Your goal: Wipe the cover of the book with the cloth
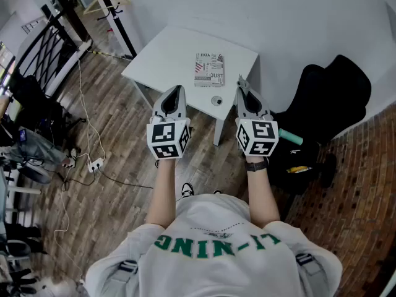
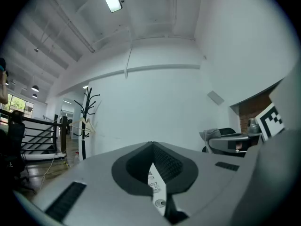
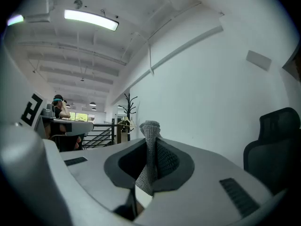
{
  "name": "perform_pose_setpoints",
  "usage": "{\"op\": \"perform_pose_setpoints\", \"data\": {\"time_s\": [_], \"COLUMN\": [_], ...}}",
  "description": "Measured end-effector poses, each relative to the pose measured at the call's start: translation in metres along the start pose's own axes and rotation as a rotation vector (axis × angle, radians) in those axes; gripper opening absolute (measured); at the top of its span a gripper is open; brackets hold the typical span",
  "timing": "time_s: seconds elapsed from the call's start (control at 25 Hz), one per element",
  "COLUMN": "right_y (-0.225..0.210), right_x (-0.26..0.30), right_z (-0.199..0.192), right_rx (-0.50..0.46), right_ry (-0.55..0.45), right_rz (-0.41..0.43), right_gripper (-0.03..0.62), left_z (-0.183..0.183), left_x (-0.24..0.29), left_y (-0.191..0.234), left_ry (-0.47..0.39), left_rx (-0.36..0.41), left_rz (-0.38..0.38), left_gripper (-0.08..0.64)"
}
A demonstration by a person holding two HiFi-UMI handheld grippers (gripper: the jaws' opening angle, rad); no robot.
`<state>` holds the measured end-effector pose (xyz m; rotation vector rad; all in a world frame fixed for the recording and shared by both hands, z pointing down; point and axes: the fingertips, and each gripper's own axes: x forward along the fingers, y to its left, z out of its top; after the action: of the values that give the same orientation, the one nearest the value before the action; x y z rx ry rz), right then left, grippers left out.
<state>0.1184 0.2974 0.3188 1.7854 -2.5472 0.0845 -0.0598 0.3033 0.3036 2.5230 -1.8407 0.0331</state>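
right gripper (image 3: 151, 147) pinches the cloth (image 3: 150, 128), left gripper (image 2: 153, 149) closed empty; the book (image 1: 209, 70) lies lengthwise pointing away.

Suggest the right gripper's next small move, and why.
Probably bring the right gripper forward, left and down onto the book: its jaws pinch the grey cloth, and the book lies flat on the white table, not yet touched.

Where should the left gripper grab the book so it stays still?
Probably the near left corner of the book, coming from the person's side. It lies flat on the white table, so only its thin edges offer a pinch. That corner is closest to the left gripper, leaving the cover free for the cloth.
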Motion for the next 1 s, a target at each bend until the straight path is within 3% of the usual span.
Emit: {"op": "perform_pose_setpoints", "data": {"time_s": [0.2,0.44,0.64,0.88,1.0], "right_y": [-0.013,-0.025,-0.035,-0.049,-0.053], "right_x": [0.002,0.01,0.04,0.122,0.187], "right_z": [-0.002,-0.023,-0.041,-0.053,-0.047], "right_rx": [-0.008,0.085,0.144,0.159,0.173], "right_ry": [0.007,0.05,0.07,0.064,0.072], "right_rz": [0.023,0.02,0.053,0.053,0.059], "right_gripper": [0.038,0.038,0.039,0.041,0.041], "left_z": [-0.003,-0.032,-0.045,-0.062,-0.054], "left_x": [0.014,0.036,0.069,0.142,0.194], "left_y": [-0.015,-0.028,-0.024,0.02,0.058], "left_ry": [-0.002,0.077,0.092,0.076,0.057], "left_rx": [-0.011,-0.023,-0.036,-0.062,-0.076], "left_rz": [0.002,-0.002,-0.005,-0.023,-0.03], "left_gripper": [0.011,0.011,0.011,0.011,0.011]}}
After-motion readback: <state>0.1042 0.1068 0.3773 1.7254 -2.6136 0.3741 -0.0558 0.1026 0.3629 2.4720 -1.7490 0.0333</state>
